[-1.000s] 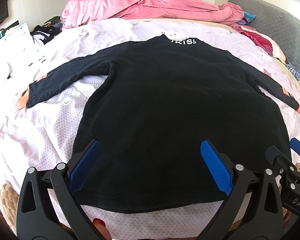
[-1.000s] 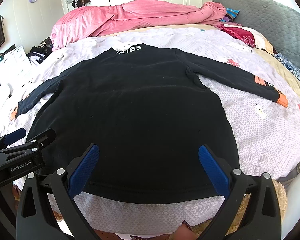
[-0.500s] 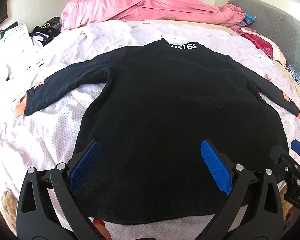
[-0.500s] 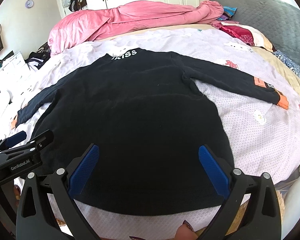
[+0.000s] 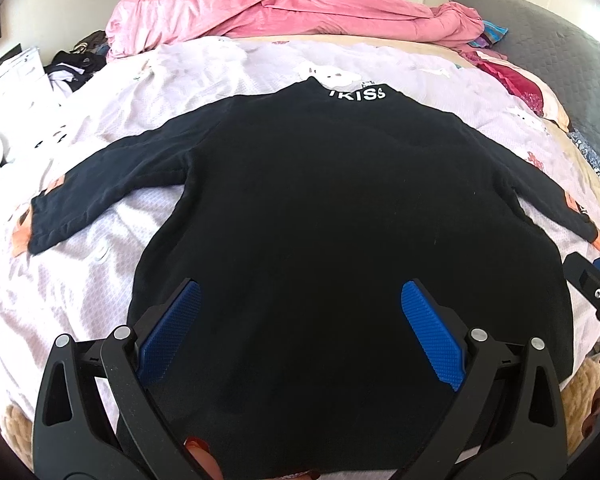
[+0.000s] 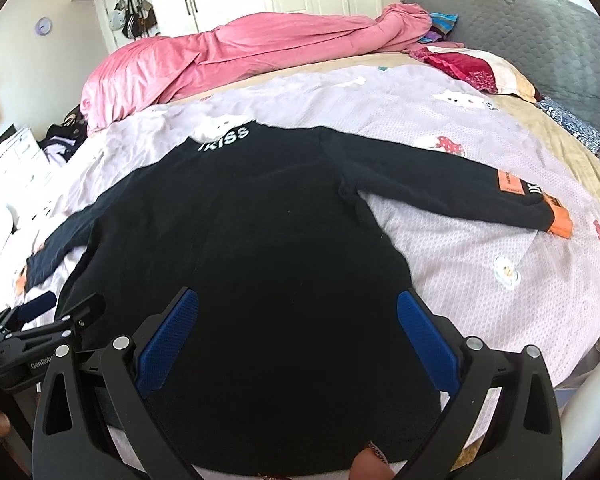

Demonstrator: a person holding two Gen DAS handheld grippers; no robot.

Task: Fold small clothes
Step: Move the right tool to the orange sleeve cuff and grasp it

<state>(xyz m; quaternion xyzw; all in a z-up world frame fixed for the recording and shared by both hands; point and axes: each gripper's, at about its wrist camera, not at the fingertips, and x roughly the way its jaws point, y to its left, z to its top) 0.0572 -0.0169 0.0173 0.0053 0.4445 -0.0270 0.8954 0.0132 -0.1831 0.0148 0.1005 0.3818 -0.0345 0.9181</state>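
A small black long-sleeved top lies flat on the bed, back up, white "KISS" lettering at the collar, both sleeves spread out. It also shows in the right wrist view, where the right sleeve has an orange patch and cuff. My left gripper is open, hovering over the lower left part of the top near the hem. My right gripper is open over the lower right part. Neither holds anything.
The top lies on a lilac patterned sheet. A pink duvet is heaped at the far side. A grey pillow and red cloth lie far right. Clutter and white drawers stand left.
Both grippers have moved forward and lower over the top's hem; the hem now sits under and behind the fingers. Both stay open.
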